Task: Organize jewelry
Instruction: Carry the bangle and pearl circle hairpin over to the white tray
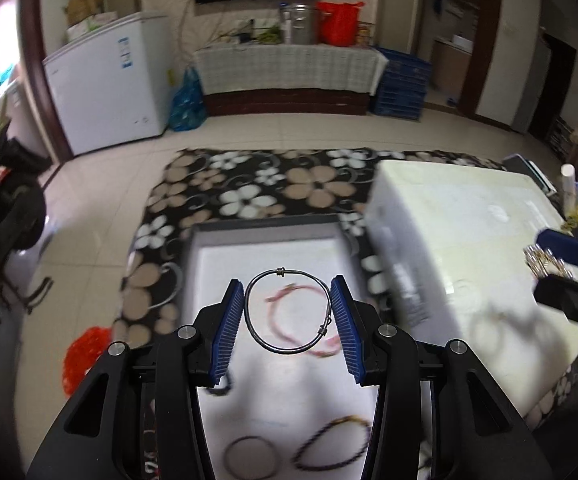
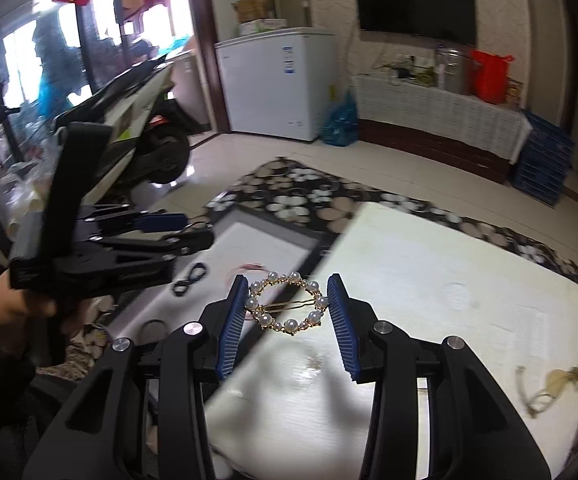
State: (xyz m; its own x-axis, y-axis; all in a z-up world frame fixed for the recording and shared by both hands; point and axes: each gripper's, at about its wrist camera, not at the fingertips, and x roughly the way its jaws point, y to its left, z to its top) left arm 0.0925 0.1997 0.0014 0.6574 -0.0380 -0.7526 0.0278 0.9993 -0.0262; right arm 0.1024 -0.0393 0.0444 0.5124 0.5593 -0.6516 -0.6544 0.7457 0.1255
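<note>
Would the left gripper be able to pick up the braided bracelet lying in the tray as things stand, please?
Probably not yet. The left gripper is shut on the dark wire bangle, so its pads are taken. The braided bracelet lies uncovered in the tray, below the gripper, so access looks free once the bangle is released.

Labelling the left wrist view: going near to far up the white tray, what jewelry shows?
Dark plain ring bracelet → thin dark wire bangle clamped in the left gripper, pink cord bracelet lying beneath it → white tray far rim.
</note>
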